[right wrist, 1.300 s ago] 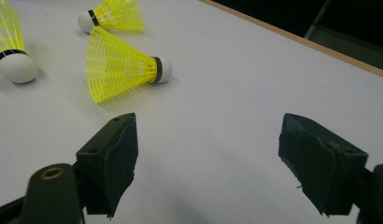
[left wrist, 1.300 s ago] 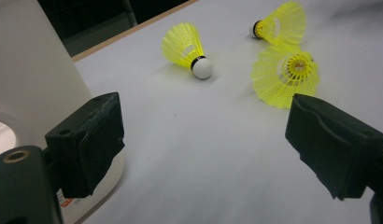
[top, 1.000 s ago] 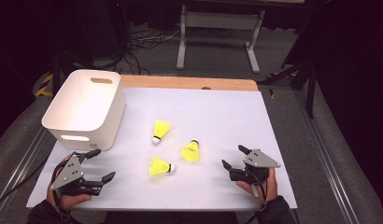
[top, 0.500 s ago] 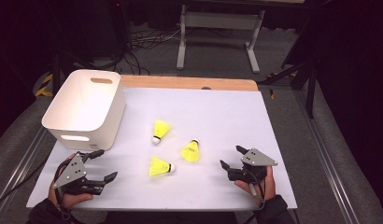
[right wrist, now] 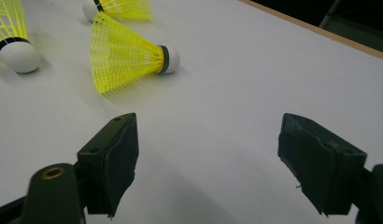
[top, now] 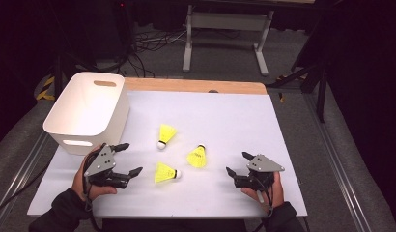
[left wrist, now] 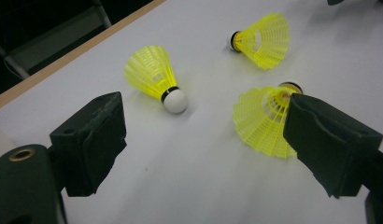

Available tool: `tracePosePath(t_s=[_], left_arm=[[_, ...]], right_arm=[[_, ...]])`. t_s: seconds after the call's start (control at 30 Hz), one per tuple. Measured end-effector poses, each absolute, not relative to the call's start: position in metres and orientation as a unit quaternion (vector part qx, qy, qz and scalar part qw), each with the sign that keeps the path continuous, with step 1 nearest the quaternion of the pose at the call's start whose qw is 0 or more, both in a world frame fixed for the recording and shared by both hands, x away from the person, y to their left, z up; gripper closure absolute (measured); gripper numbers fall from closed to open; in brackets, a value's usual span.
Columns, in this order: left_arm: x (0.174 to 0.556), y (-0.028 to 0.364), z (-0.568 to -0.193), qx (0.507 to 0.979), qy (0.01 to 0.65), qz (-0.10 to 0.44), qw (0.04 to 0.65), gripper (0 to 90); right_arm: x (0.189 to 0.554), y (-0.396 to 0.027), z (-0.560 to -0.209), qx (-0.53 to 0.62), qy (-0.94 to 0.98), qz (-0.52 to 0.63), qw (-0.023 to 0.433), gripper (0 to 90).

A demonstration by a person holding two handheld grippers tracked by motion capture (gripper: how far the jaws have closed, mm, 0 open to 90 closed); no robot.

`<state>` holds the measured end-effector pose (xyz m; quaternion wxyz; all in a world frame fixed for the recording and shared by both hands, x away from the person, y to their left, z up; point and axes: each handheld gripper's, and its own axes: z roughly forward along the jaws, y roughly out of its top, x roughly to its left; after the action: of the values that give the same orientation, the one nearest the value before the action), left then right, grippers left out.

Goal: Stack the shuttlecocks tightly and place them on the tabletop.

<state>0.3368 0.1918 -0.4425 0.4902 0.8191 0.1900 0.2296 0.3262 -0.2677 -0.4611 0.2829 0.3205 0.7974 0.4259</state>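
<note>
Shuttlecocks are what you're working with: the nearest shuttlecock (top: 165,172) lies on its side on the desk (top: 234,121) at about 3 o'clock of your left gripper (top: 127,162), just beside it and not touched, with the jaws wide apart after a slight closing and reopening and nothing between the pads. Two more sit further in, a middle shuttlecock (top: 198,156) and a far shuttlecock (top: 166,134). Your right gripper (top: 237,164) rests at the 5 o'clock corner, jaws wide and empty, and the white bin (top: 85,113) sits at 10 o'clock.
</note>
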Motion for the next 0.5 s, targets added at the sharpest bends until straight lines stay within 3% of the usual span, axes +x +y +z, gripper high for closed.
tracePosePath(t_s=[0.3, 0.5], left_arm=[[0.379, 0.151, -0.429, 0.828, 0.207, 0.2, 0.481, 13.7], [0.428, 0.128, -0.435, 0.846, 0.273, 0.132, 0.438, 11.5]], right_arm=[[0.326, -0.271, -0.46, 0.318, 0.798, 0.429, 0.278, 21.5], [0.326, -0.271, -0.461, 0.311, 0.805, 0.426, 0.27, 21.8]])
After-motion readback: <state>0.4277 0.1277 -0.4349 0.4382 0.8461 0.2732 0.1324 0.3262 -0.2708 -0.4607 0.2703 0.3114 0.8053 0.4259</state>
